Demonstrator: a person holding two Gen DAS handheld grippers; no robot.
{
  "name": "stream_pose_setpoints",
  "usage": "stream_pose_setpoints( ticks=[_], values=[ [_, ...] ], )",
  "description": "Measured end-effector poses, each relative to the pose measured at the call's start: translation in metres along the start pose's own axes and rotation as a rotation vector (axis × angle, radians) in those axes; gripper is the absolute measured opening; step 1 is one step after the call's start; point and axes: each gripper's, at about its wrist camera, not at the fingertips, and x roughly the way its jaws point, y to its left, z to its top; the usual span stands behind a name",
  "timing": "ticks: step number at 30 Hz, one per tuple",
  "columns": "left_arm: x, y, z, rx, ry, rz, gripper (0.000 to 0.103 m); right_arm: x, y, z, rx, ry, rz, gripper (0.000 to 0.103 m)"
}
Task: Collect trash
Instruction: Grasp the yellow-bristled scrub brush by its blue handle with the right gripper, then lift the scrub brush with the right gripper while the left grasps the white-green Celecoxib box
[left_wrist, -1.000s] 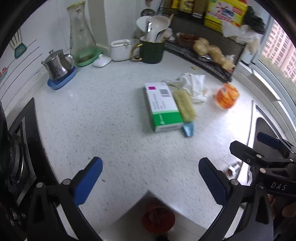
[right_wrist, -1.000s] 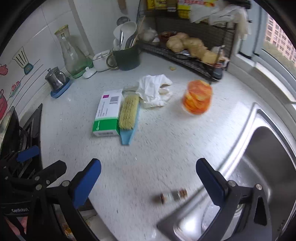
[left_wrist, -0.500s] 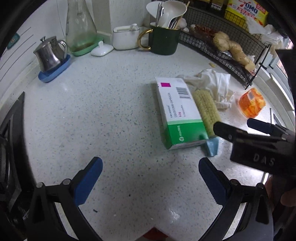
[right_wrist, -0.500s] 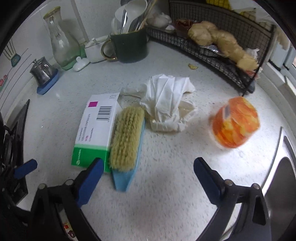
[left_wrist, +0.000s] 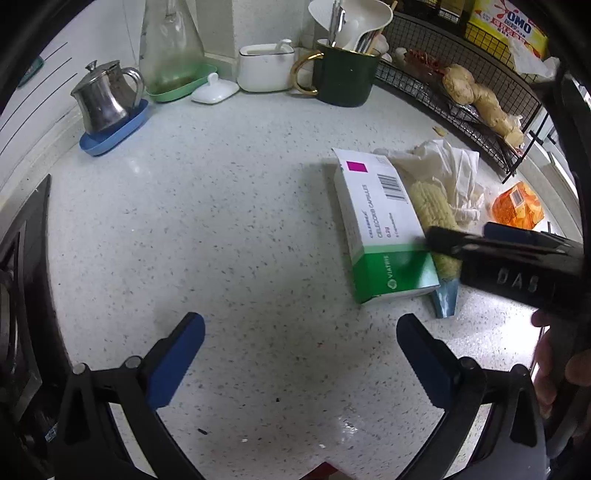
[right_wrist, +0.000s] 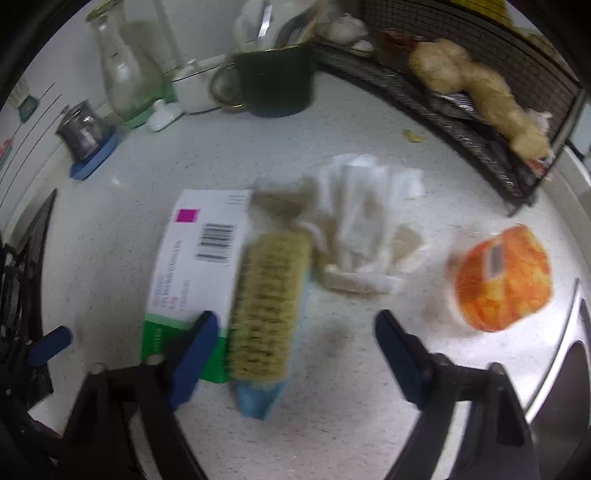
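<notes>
Right gripper (right_wrist: 291, 343): jaws apart, just been closing, empty; brush (right_wrist: 267, 310) lies between them.
Left gripper (left_wrist: 301, 347): jaws wide, empty, over bare worktop (left_wrist: 207, 229).
Box (right_wrist: 195, 266): mid-worktop, touching brush.
Tissue (right_wrist: 365, 236): just beyond brush.
Orange packet (right_wrist: 504, 284): near sink (right_wrist: 569, 373) edge.

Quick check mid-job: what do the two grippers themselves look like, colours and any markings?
Both are black frames with silver pivot bolts and blue fingertip pads. The left gripper shows these in its own view. The right gripper matches, and its black body carries white "DAS" lettering, seen from the left wrist view. No sleeves or cables show.
</notes>
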Motion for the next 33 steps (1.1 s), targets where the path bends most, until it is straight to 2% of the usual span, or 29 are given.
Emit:
stream_pose_setpoints(
  ticks=[3, 7, 8, 9, 11, 13, 19, 25, 33],
  values=[
    [0.0, 0.003, -0.001, -0.002, 0.006, 0.002, 0.103, 0.001, -0.01, -0.004, 0.023, 0.016, 0.021, 0.079],
    [0.003, 0.003, 0.0, -0.009, 0.012, 0.005, 0.103, 0.01, -0.004, -0.002, 0.009, 0.038, 0.027, 0.079],
    [0.003, 0.003, 0.001, -0.008, 0.013, 0.004, 0.103, 0.013, -0.001, -0.002, 0.006, 0.046, 0.024, 0.076],
    [0.004, 0.002, 0.001, -0.003, 0.015, 0.004, 0.103, 0.017, 0.002, -0.002, -0.002, 0.054, 0.02, 0.072],
    [0.004, -0.002, 0.002, 0.01, 0.011, 0.004, 0.103, 0.018, 0.007, -0.002, -0.022, 0.041, 0.006, 0.05],
    [0.006, -0.004, 0.003, 0.018, 0.013, 0.002, 0.103, 0.017, 0.01, -0.003, -0.041, 0.027, -0.008, 0.036],
    [0.011, -0.013, 0.005, 0.025, 0.021, -0.02, 0.103, 0.014, 0.002, -0.012, -0.041, 0.012, 0.006, 0.035],
    [0.014, -0.03, 0.013, 0.045, 0.018, -0.079, 0.103, -0.016, -0.021, -0.032, 0.007, -0.032, -0.003, 0.035],
    [0.022, -0.063, 0.035, 0.101, 0.007, -0.067, 0.103, -0.045, -0.05, -0.051, 0.061, -0.045, -0.01, 0.036]
  ],
)
